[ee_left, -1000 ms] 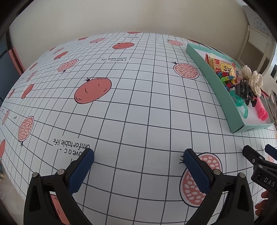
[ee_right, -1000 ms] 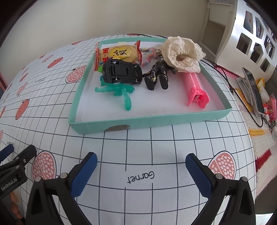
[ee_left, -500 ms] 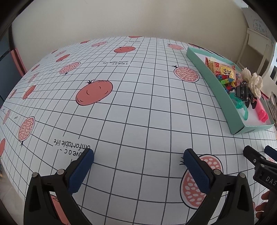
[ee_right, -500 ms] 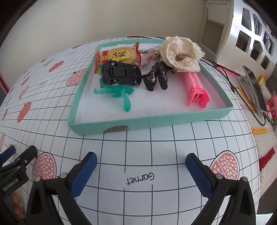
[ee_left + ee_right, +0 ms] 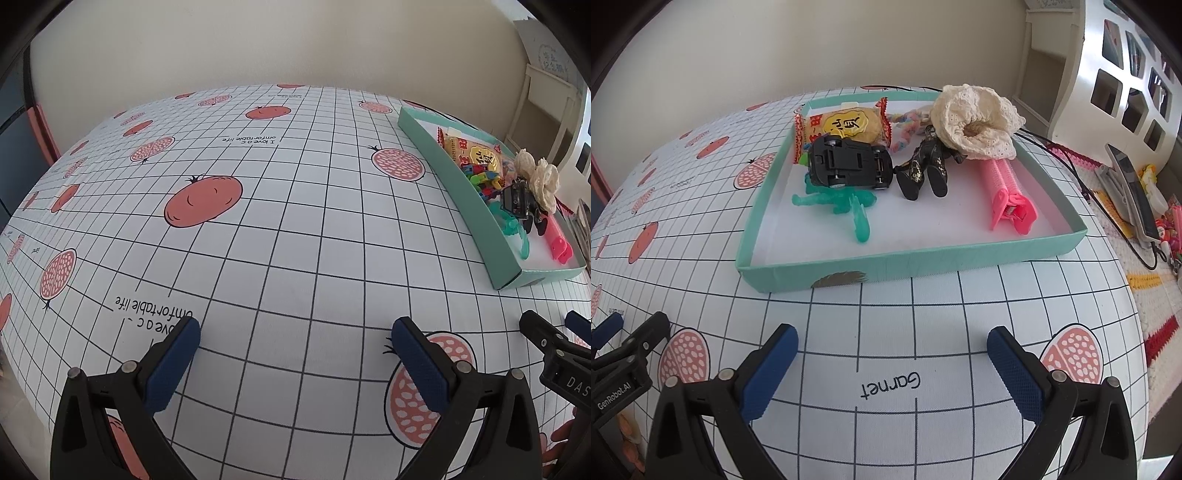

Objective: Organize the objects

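Observation:
A teal tray (image 5: 923, 260) sits on the tablecloth ahead of my right gripper (image 5: 892, 345). Inside lie a black toy car (image 5: 849, 162), a green plastic figure (image 5: 846, 205), a black figure (image 5: 925, 166), a pink hair clip (image 5: 1006, 192), a cream scrunchie (image 5: 975, 122), a snack packet (image 5: 842, 123) and a pastel braided cord (image 5: 905, 123). My right gripper stands open and empty, short of the tray's near wall. My left gripper (image 5: 295, 334) is open and empty over bare cloth, with the tray (image 5: 461, 192) far to its right.
The grid tablecloth with fruit prints (image 5: 258, 221) covers the table. A white shelf unit (image 5: 1119, 81) stands at the right. A phone on a stand (image 5: 1130, 188), a black cable (image 5: 1078, 177) and small clutter lie right of the tray. A wall runs behind the table.
Both grippers have drawn back a little and tilted up, so the tray and table look slightly farther away. Both stay open and nothing in the tray has moved.

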{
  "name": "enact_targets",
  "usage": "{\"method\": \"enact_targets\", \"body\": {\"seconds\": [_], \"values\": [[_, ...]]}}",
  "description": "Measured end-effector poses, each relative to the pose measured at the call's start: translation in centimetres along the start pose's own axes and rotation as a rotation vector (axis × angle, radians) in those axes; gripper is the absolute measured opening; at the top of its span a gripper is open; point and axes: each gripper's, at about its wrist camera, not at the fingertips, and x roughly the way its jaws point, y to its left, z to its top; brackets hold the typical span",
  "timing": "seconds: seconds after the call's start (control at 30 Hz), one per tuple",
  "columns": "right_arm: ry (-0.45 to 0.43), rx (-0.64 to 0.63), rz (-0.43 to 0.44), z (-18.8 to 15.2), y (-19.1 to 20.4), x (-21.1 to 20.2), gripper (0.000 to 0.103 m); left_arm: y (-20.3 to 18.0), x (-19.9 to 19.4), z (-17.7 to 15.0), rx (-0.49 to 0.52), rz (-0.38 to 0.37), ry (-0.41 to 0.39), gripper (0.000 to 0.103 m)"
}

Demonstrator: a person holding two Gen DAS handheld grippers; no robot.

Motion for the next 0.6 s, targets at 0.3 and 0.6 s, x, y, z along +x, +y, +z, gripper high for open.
{"method": "enact_targets", "body": {"seconds": [0.3,0.6], "values": [[-0.003,0.001,0.000,0.03,0.05,0.03,0.103,-0.01,-0.04,-0.04,0.000,-0.001,-0.002,0.103],[-0.003,0.000,0.000,0.03,-0.01,0.04,0.103,-0.01,-0.06,-0.09,0.000,-0.001,-0.005,0.103]]}}
